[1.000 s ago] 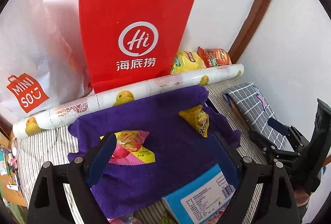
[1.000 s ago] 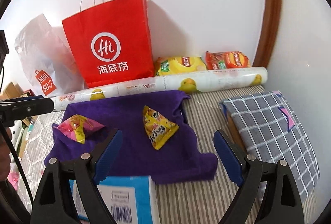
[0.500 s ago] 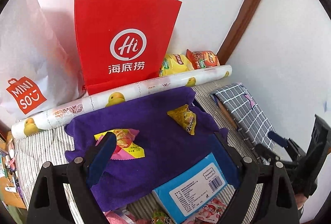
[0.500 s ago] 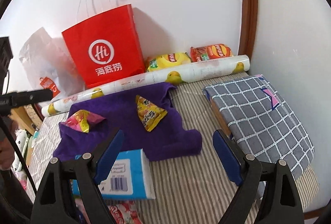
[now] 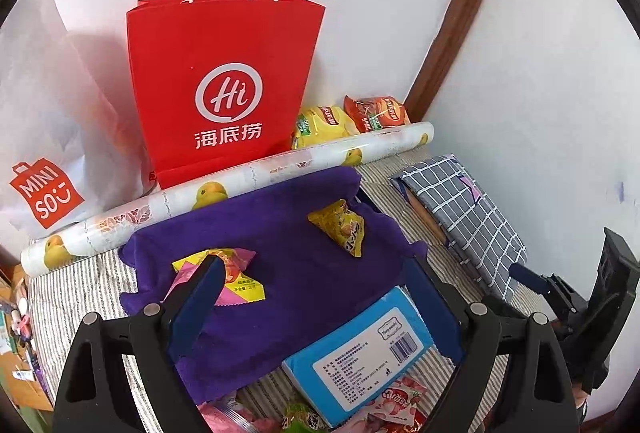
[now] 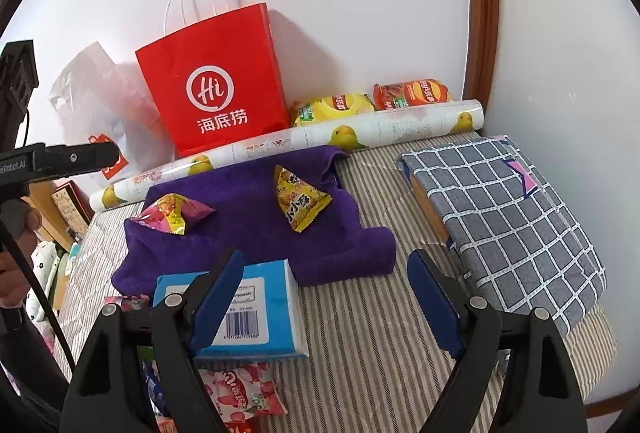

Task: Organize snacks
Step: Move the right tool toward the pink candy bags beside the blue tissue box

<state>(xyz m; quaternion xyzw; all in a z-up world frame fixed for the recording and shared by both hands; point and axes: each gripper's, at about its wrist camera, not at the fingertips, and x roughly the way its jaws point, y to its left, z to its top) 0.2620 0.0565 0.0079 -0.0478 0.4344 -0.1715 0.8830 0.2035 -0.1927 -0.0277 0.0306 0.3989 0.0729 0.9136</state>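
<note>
From the left wrist camera, the left tongs (image 5: 312, 297) stand wide open and hold nothing; they hang over the near edge of a purple towel (image 5: 296, 253) spread on a striped bed (image 5: 76, 293); on the towel lie two small snack packets, well apart: a pink-and-yellow packet (image 5: 232, 273) just beyond the left finger and a yellow packet (image 5: 340, 227) farther back to the right; nearer the camera a blue tissue pack (image 5: 360, 349) lies partly on the towel's edge, and a heap of loose snacks (image 5: 384, 405) sits below it at the bottom of the view; a red paper bag (image 5: 224, 85) stands against the wall behind a duck-print roll (image 5: 224, 189), with a yellow chip bag (image 5: 324, 123) and an orange chip bag (image 5: 376, 111) beside it; the right tongs show at the far right edge, their state unclear from here.

From the right wrist camera, the right tongs (image 6: 326, 299) are likewise spread wide and empty, above the bare stripes between the tissue pack (image 6: 256, 313) and a checked cushion (image 6: 508, 217); both packets rest on the towel (image 6: 248, 229); more snacks (image 6: 240, 393) lie unsorted under the tissue pack.

By my reading the sorting is barely begun: two packets set out on the towel, the heap at the near edge not yet dealt with.
</note>
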